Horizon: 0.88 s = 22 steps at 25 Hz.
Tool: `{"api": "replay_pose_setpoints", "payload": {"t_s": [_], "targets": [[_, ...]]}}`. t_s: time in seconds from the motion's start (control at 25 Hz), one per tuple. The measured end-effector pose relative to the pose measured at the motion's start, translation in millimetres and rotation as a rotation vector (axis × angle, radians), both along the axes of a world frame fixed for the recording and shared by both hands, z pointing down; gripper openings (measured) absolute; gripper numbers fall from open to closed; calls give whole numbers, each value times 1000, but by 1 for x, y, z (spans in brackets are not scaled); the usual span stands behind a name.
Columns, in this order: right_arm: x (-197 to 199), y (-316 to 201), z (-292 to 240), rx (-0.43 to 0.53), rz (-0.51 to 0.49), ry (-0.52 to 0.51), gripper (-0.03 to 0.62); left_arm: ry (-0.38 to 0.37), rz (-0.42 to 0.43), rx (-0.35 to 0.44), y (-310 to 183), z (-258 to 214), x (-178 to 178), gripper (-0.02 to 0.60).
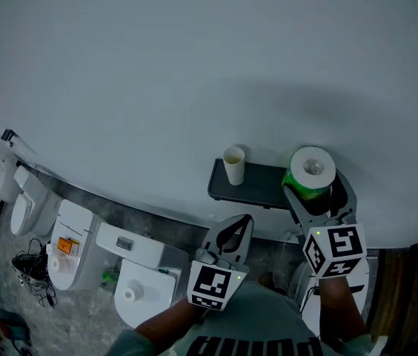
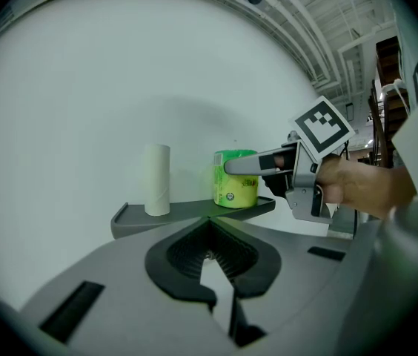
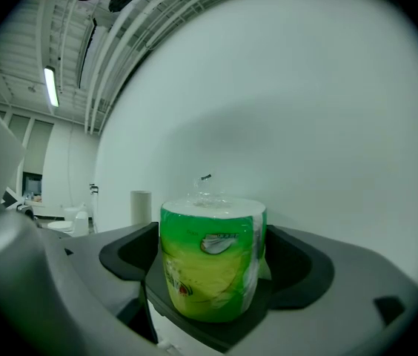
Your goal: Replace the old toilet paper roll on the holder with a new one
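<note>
A dark shelf [image 1: 257, 188] is fixed to the pale wall. On it stand an empty cardboard tube [image 1: 233, 165] at the left and a new roll in green wrapping [image 1: 311, 170] at the right. My right gripper [image 1: 317, 193] is open, one jaw on each side of the green roll [image 3: 209, 262], with gaps showing at both sides; the roll rests on the shelf. The left gripper view shows the tube [image 2: 156, 179], the roll [image 2: 235, 180] and a right gripper finger [image 2: 257, 163] beside it. My left gripper [image 1: 236, 230] hangs just below the shelf's front edge, shut and holding nothing.
Several white toilets [image 1: 141, 277] stand in a row along the wall at the lower left, one with a paper roll [image 1: 129, 294] on it. Black cables [image 1: 35, 269] lie on the grey floor. The wall [image 1: 194, 73] fills the view above the shelf.
</note>
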State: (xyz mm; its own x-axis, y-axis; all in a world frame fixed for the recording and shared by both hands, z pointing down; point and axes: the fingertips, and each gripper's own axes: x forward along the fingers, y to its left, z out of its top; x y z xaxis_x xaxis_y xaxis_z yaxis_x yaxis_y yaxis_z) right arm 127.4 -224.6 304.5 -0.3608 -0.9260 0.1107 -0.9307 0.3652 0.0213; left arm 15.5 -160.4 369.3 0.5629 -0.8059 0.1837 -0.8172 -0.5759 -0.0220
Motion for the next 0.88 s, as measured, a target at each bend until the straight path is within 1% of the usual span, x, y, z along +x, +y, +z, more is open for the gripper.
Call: {"api": "replay_pose_setpoints", "payload": {"t_s": [0.2,0.52,0.88], "targets": [[-1,-5,-2,-7,10,-6,434,-1,0,0,1,-1,0,5],[-3,-19,-1,-12,7,20,434,5,-5,-5,-8,2,3,3],[-5,-17,-3,-8,11,34,434,17,-6,-5,-8,2,2,5]]}}
